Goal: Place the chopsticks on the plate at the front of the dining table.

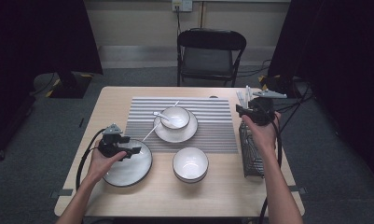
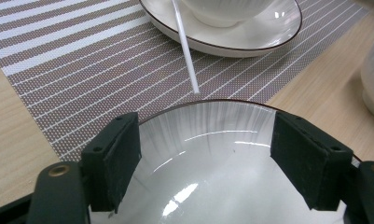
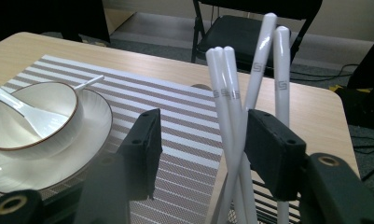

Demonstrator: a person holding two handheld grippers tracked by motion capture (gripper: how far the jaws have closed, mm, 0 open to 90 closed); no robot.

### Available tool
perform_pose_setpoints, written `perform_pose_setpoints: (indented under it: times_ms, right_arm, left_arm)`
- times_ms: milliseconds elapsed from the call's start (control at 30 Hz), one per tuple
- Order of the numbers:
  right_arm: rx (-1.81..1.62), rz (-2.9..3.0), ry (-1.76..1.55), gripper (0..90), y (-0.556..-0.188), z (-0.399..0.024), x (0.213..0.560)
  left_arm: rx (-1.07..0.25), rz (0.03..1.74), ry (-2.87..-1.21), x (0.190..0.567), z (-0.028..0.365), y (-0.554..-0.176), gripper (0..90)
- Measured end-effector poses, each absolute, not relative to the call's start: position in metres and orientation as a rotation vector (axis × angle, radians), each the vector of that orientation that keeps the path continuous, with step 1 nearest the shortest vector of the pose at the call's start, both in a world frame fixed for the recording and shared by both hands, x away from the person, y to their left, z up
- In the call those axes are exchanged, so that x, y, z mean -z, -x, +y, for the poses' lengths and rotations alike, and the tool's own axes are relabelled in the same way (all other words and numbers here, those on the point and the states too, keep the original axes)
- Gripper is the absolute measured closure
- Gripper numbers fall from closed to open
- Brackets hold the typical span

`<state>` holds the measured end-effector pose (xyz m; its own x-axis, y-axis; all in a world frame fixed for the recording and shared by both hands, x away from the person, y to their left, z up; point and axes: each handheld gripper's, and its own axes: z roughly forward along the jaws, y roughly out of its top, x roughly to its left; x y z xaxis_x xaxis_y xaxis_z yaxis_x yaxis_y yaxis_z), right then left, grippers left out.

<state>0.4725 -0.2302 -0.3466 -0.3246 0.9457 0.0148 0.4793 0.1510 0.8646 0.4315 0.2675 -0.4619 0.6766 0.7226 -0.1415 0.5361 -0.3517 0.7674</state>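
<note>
Right gripper (image 3: 201, 154) around 4 glossy white chopsticks (image 3: 231, 116); seemingly unclamped.

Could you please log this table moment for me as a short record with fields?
Left gripper: open, jaws either side of the large plate rim
Right gripper: open, white chopsticks between its jaws
Chopstick holder: wire basket at table's right edge
Placemat: bowl with spoon on saucer
Front: empty bowl

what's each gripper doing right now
left gripper: open, over the plate, holding nothing
right gripper: open, chopsticks between the jaws, not gripped
</note>
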Motion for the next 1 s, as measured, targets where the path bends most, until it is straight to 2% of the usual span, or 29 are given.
perform_pose_setpoints:
  times_ms: [400,867,1000]
  right_arm:
    - [-1.037,1.88,-1.376,55.5,-0.484,-0.234,0.354]
    - [-1.004,1.885,-1.393,59.7,-0.495,-0.233,0.352]
    - [-1.0,1.881,-1.4,64.6,-0.495,-0.233,0.354]
  left_arm:
    - [-0.288,0.981,-2.043,0.462,0.269,-0.432,24.8]
    - [-0.294,0.976,-2.042,0.462,0.269,-0.432,24.9]
    - [-0.293,0.976,-2.039,0.461,0.269,-0.432,25.0]
